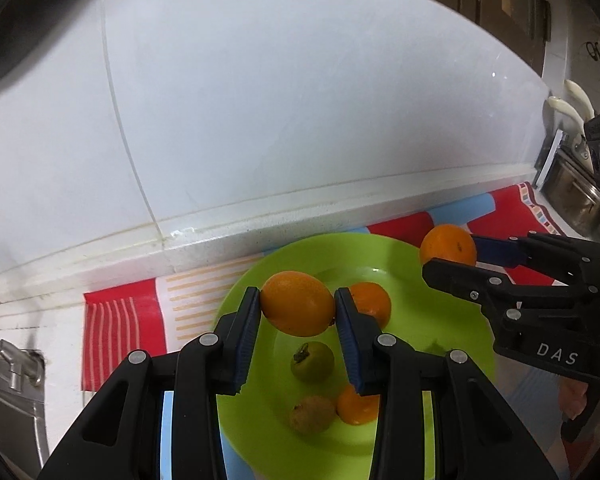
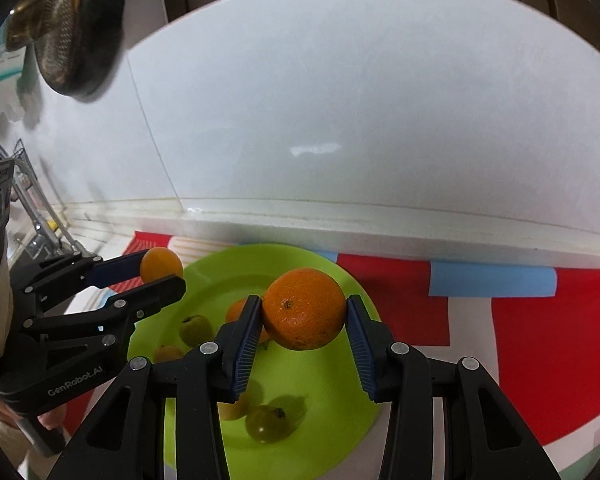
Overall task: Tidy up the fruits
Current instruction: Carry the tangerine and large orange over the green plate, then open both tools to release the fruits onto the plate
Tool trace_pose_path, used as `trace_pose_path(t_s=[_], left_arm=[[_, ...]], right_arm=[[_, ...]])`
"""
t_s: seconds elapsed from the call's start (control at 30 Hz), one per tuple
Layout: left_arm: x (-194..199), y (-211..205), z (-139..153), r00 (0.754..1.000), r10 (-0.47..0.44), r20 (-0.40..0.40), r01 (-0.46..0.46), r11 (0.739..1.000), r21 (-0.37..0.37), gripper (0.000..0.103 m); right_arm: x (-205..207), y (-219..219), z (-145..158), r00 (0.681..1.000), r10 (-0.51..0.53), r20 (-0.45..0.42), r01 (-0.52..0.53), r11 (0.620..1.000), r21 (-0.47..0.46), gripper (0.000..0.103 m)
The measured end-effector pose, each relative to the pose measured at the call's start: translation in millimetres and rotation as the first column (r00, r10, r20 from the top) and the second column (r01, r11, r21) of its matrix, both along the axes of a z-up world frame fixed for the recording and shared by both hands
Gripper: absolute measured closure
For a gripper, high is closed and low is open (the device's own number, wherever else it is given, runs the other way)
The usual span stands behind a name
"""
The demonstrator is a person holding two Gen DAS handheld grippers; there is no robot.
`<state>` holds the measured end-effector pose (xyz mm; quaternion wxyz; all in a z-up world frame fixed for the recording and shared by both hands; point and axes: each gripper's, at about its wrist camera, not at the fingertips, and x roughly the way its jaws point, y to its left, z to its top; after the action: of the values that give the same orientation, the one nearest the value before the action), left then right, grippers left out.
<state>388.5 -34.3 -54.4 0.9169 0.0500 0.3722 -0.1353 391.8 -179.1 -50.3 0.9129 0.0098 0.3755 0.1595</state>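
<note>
My left gripper (image 1: 297, 312) is shut on an orange (image 1: 297, 303) and holds it above the green plate (image 1: 452, 316). My right gripper (image 2: 305, 320) is shut on another orange (image 2: 305, 309) above the same plate (image 2: 340, 412). Each gripper shows in the other's view, the right gripper (image 1: 452, 254) with its orange (image 1: 448, 245), the left gripper (image 2: 162, 271) with its orange (image 2: 161, 263). On the plate lie an orange (image 1: 374, 300), a green fruit (image 1: 313, 361), a brownish fruit (image 1: 312, 414) and a small orange fruit (image 1: 356, 406).
The plate sits on a red, white and blue patterned cloth (image 2: 532, 344) on a white counter against a white tiled wall (image 1: 300, 100). A metal sink (image 1: 4, 392) lies at the left. A dish rack (image 2: 28, 208) stands at the far left.
</note>
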Motion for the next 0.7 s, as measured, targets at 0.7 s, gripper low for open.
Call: trace_pose_path(t_s=[0.7], left_arm=[[8, 1, -7, 1.000, -0.001, -0.006, 0.001, 1.000, 0.005, 0.059]], right_arm=[[12, 7, -21, 0.999, -0.016, -0.038, 0.015, 1.000, -0.018, 0.044]])
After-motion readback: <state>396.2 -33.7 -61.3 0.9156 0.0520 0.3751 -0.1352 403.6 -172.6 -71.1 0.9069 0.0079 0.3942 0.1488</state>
